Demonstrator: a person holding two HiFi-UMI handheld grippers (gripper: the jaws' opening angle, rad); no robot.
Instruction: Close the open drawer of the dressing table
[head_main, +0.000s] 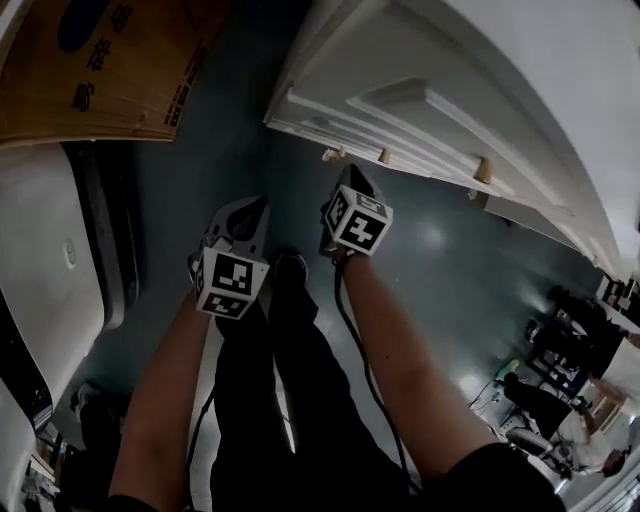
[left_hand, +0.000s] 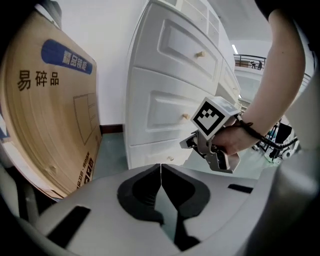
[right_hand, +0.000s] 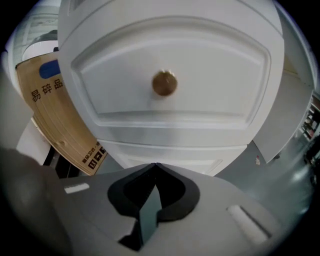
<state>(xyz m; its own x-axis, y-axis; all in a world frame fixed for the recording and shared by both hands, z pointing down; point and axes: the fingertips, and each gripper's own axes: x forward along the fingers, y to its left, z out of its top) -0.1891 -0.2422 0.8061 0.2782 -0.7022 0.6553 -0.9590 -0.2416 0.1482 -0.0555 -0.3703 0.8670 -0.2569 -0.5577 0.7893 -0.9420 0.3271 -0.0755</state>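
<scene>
The white dressing table (head_main: 470, 90) fills the upper right of the head view, with small wooden knobs (head_main: 483, 170) on its drawer fronts. One panelled drawer front (head_main: 420, 105) seems to stand out from the rest. In the right gripper view a drawer front (right_hand: 170, 85) with a round brown knob (right_hand: 164, 83) fills the picture, close ahead. My right gripper (right_hand: 156, 165) is shut and empty, a little short of that drawer. My left gripper (left_hand: 160, 167) is also shut and empty, further back on the left; it faces the stacked drawers (left_hand: 170, 75) and sees the right gripper's marker cube (left_hand: 213, 116).
A large cardboard box (head_main: 100, 60) with a blue label leans left of the dressing table. A white, rounded object (head_main: 40, 270) lies at the far left. The person's legs (head_main: 290, 400) stand on the grey-green floor (head_main: 470, 260). Dark clutter (head_main: 560, 360) sits at the lower right.
</scene>
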